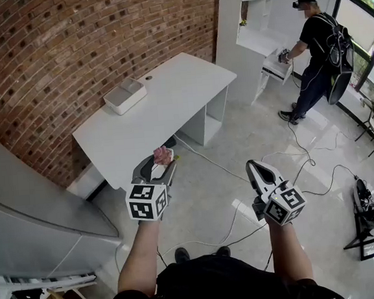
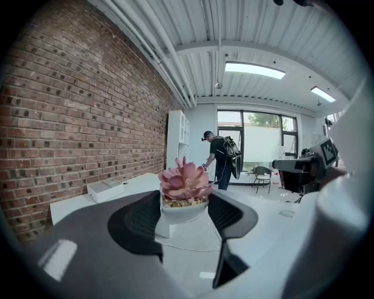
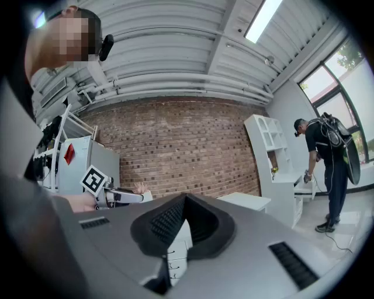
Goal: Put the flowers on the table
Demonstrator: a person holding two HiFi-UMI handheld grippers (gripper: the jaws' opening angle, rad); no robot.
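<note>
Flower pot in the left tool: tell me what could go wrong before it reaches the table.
1. The flower pot is pinched only by its rounded sides in the left tool, above the bare floor; it could slip and drop.
2. Cables trail across the floor in front of the table; a foot could catch one on the walk over.

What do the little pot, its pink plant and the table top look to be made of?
Pot: smooth white with a soft sheen, likely glazed ceramic, possibly plastic. Pink plant: thick waxy leaves in a rosette, a succulent, real or artificial I cannot tell. Table: flat matte white top, probably laminated board.
</note>
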